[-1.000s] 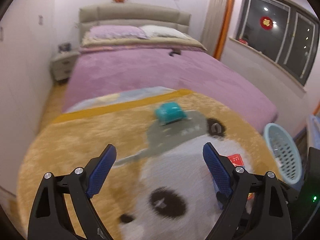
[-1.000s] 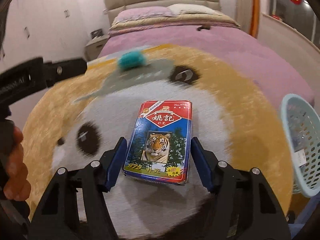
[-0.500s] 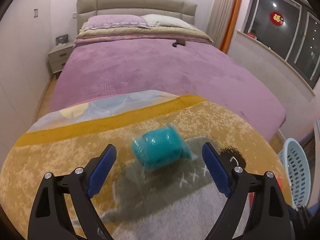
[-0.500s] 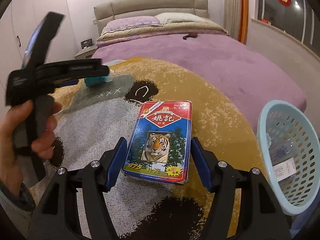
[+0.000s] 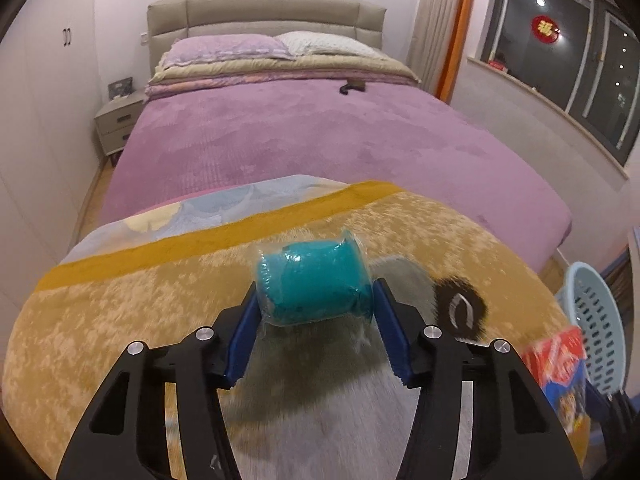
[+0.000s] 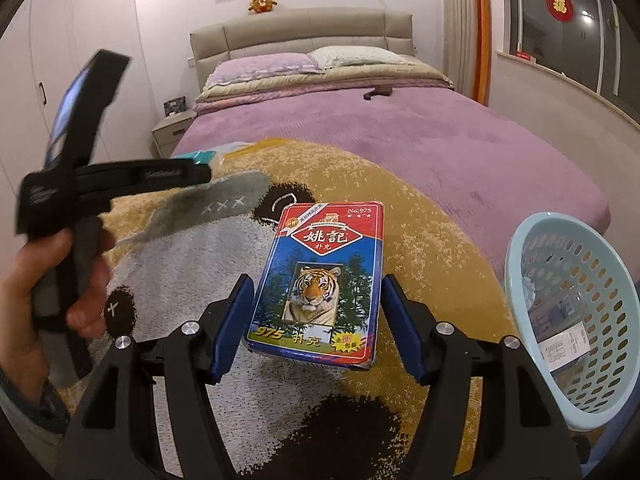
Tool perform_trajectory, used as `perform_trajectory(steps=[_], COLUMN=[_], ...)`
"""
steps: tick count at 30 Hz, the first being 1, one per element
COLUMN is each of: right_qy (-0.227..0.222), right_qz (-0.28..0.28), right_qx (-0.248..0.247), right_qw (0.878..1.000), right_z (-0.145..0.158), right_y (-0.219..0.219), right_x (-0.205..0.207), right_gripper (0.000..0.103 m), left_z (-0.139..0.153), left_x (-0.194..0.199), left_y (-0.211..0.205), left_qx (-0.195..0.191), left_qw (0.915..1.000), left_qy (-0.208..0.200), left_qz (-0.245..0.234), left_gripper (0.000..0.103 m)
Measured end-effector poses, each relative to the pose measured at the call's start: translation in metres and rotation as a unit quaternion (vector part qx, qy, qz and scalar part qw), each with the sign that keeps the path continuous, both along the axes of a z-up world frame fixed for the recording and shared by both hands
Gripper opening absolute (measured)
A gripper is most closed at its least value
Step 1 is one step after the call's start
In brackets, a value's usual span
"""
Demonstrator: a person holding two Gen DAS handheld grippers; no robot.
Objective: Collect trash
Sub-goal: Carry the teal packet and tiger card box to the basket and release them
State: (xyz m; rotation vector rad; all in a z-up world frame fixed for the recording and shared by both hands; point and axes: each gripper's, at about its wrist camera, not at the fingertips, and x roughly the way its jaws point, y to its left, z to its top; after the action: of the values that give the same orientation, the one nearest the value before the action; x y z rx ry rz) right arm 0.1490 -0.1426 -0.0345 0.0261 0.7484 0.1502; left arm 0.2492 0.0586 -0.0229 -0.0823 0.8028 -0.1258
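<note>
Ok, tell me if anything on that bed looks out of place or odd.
Two stray items sit on the panda-print plush blanket: a teal roll in clear wrap, between the left gripper's jaws, and a tiger-print box of playing cards, between the right gripper's jaws. A small dark object lies near the pillows; too small to identify.

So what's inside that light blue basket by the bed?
Through the basket's open top, the right camera shows a white paper with printed text and something crumpled and pale higher up. The basket's near wall hides the bottom, and what lies under the paper cannot be seen.
</note>
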Motion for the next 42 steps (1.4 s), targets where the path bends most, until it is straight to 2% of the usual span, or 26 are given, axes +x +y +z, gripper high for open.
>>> perform_trajectory(steps=[7, 11, 18, 23, 26, 29, 34, 40, 42], right_qy=[-0.032, -0.052, 0.005, 0.058, 0.077, 0.087, 0.105, 0.109, 0.105], right_qz=[0.003, 0.014, 0.070, 0.129, 0.144, 0.121, 0.088, 0.033, 0.028], right_qx=[-0.003, 0.000, 0.034, 0.005, -0.020, -0.013, 0.019, -0.001, -0.006], right_qw=[0.999, 0.999, 0.997, 0.990, 0.986, 0.989, 0.990, 0.994, 0.994], right_z=[0.008, 0.014, 0.008, -0.008, -0.016, -0.019, -0.023, -0.021, -0.021], right_y=[0.001, 0.002, 0.012, 0.024, 0.027, 0.016, 0.011, 0.019, 0.022], right_x=[-0.014, -0.029, -0.054, -0.071, -0.078, -0.082, -0.090, -0.095, -0.097], right_gripper=[0.062, 0.062, 0.062, 0.062, 0.063, 0.071, 0.077, 0.076, 0.067], left_z=[0.012, 0.010, 0.004, -0.008, -0.018, -0.030, -0.033, -0.034, -0.033], left_x=[-0.060, -0.096, -0.154, -0.186, -0.196, -0.201, -0.209, -0.214, -0.214], left_y=[0.006, 0.009, 0.013, 0.022, 0.027, 0.029, 0.027, 0.028, 0.029], left_qx=[-0.007, -0.017, -0.011, -0.013, -0.018, -0.029, -0.030, -0.035, -0.037], left_qw=[0.9999, 0.9998, 0.9998, 0.9999, 0.9995, 0.9987, 0.9992, 0.9992, 0.9992], left_qy=[-0.009, -0.003, -0.001, 0.009, 0.027, 0.041, 0.027, 0.019, 0.018], left_qz=[-0.002, -0.008, -0.015, 0.000, 0.006, -0.002, -0.002, 0.003, 0.004], left_gripper=[0.053, 0.053, 0.053, 0.053, 0.053, 0.053, 0.054, 0.054, 0.054])
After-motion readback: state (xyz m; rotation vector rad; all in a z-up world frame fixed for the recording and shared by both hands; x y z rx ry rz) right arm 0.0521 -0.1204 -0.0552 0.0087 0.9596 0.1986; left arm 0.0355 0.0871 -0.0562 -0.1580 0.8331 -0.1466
